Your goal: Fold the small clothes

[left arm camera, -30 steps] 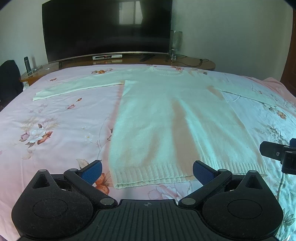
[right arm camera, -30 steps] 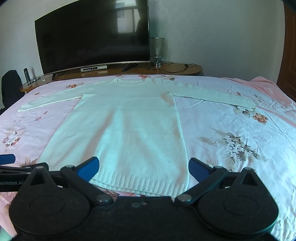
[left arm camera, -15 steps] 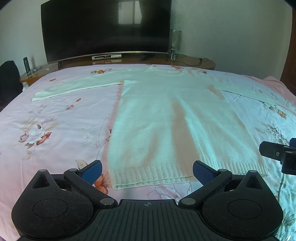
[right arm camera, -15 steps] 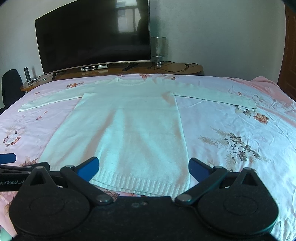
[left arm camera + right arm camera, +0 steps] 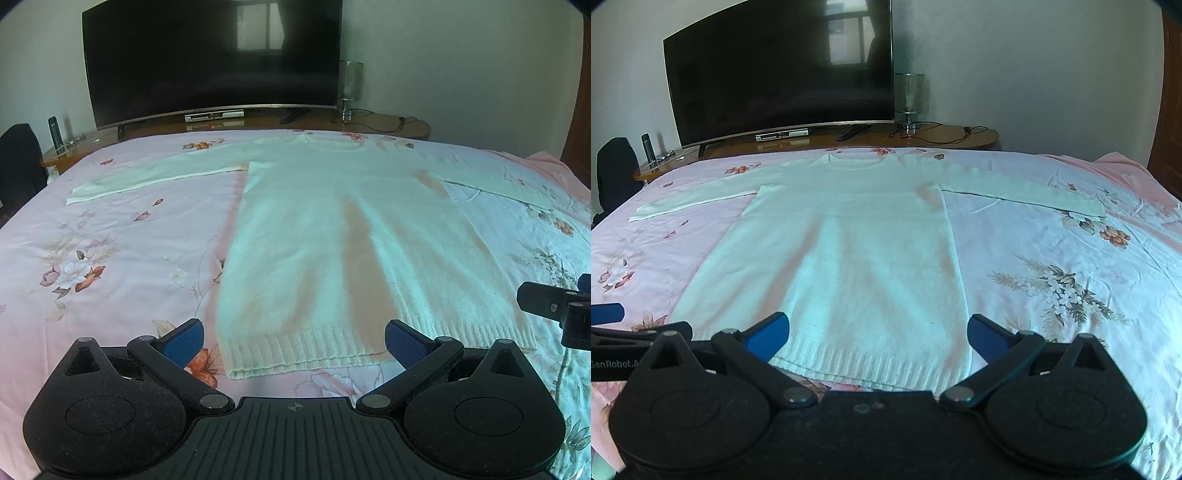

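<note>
A white long-sleeved knit sweater (image 5: 332,236) lies flat on the bed, neck far, ribbed hem near, both sleeves spread out sideways. It also shows in the right wrist view (image 5: 849,251). My left gripper (image 5: 293,338) is open and empty, hovering just before the hem's left half. My right gripper (image 5: 877,330) is open and empty over the hem's right half. The right gripper's body (image 5: 554,306) shows at the right edge of the left wrist view; the left gripper's body (image 5: 628,328) shows at the left edge of the right wrist view.
The bed has a pink floral sheet (image 5: 110,251). Beyond its far edge stands a wooden TV bench (image 5: 388,125) with a large dark TV (image 5: 210,59), a lamp (image 5: 351,88) and a bottle (image 5: 54,131). A dark chair (image 5: 18,158) stands at the left.
Both views have drifted very slightly; the grippers stay open near the hem and the sweater has not moved.
</note>
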Motion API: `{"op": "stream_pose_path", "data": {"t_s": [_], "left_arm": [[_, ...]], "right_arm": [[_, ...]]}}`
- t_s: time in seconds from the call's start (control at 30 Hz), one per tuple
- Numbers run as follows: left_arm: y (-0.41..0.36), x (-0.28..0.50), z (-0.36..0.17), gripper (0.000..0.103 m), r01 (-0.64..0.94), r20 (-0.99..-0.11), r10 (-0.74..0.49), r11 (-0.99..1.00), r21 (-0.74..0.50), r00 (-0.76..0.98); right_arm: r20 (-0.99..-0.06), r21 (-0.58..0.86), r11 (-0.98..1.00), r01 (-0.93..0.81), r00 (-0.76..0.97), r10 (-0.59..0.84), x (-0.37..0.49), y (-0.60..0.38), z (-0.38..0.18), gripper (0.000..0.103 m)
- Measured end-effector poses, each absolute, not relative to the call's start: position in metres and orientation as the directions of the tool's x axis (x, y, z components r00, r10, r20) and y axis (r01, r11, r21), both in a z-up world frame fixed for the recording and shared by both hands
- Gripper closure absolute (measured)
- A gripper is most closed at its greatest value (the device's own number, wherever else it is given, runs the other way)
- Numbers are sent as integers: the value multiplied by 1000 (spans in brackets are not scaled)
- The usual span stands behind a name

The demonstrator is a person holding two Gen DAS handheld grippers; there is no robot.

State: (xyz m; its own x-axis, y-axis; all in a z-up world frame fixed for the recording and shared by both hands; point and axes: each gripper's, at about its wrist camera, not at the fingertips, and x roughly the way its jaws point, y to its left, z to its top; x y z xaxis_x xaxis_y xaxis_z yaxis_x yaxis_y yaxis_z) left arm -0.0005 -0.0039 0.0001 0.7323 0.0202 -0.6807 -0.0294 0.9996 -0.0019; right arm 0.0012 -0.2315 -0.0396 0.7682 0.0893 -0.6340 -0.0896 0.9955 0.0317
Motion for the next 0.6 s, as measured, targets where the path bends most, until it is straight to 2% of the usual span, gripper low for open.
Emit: {"op": "stream_pose_path", "data": {"t_s": [0.6], "left_arm": [[-5, -1, 3, 0, -28, -678, 22, 1000, 2, 734]], "right_arm": [[-630, 31, 995, -93, 771, 92, 1, -230, -39, 0]]}}
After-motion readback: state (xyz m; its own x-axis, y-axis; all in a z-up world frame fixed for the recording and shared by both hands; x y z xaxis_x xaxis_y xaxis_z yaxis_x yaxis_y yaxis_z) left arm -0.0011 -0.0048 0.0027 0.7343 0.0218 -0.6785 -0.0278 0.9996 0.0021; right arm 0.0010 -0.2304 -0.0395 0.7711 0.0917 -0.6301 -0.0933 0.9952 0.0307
